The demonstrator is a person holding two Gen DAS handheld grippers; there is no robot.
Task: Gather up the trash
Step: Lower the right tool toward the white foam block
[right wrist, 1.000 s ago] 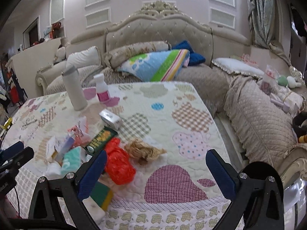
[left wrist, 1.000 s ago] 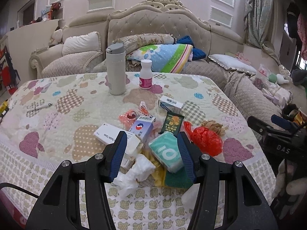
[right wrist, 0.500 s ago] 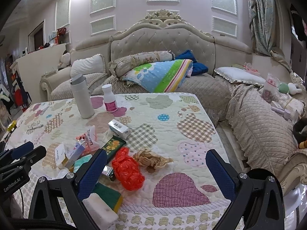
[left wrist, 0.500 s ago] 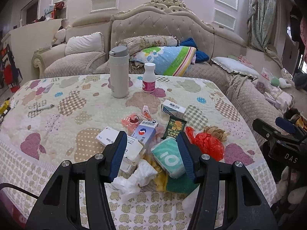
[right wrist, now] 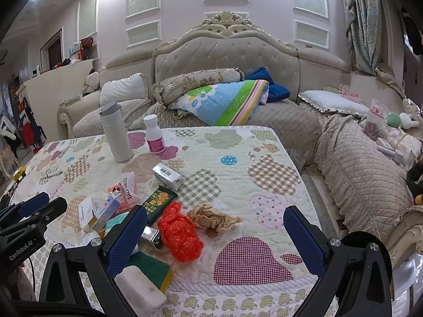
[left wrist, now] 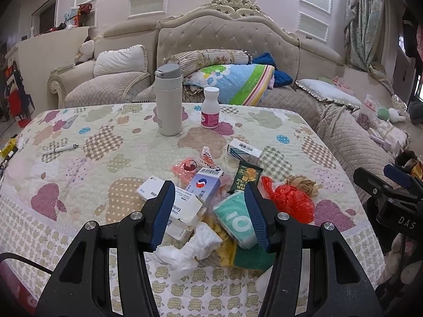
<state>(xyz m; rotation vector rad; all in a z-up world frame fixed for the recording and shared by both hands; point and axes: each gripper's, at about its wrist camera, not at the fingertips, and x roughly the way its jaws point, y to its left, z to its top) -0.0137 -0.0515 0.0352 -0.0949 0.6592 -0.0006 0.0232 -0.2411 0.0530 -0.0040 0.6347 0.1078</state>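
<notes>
A pile of trash lies near the front edge of the quilted table point(left wrist: 105, 142): a red plastic bag point(left wrist: 290, 200) point(right wrist: 179, 235), a brown crumpled wrapper point(right wrist: 214, 218), a teal tissue pack point(left wrist: 236, 218), crumpled white tissue point(left wrist: 193, 248), a green sponge point(right wrist: 150, 266), small boxes point(left wrist: 205, 183) and a dark green packet point(left wrist: 244, 177). My left gripper point(left wrist: 210, 215) is open and empty, hovering above the pile. My right gripper point(right wrist: 216, 240) is wide open and empty, hovering over the red bag and the brown wrapper.
A white thermos point(left wrist: 168, 100) and a white pill bottle point(left wrist: 210, 111) stand at the back of the table. A pen point(left wrist: 60, 149) lies at the left. A sofa point(right wrist: 357, 179) with cushions runs behind and to the right.
Both grippers have pulled back and risen a little from the pile. Neither has taken hold of anything.
</notes>
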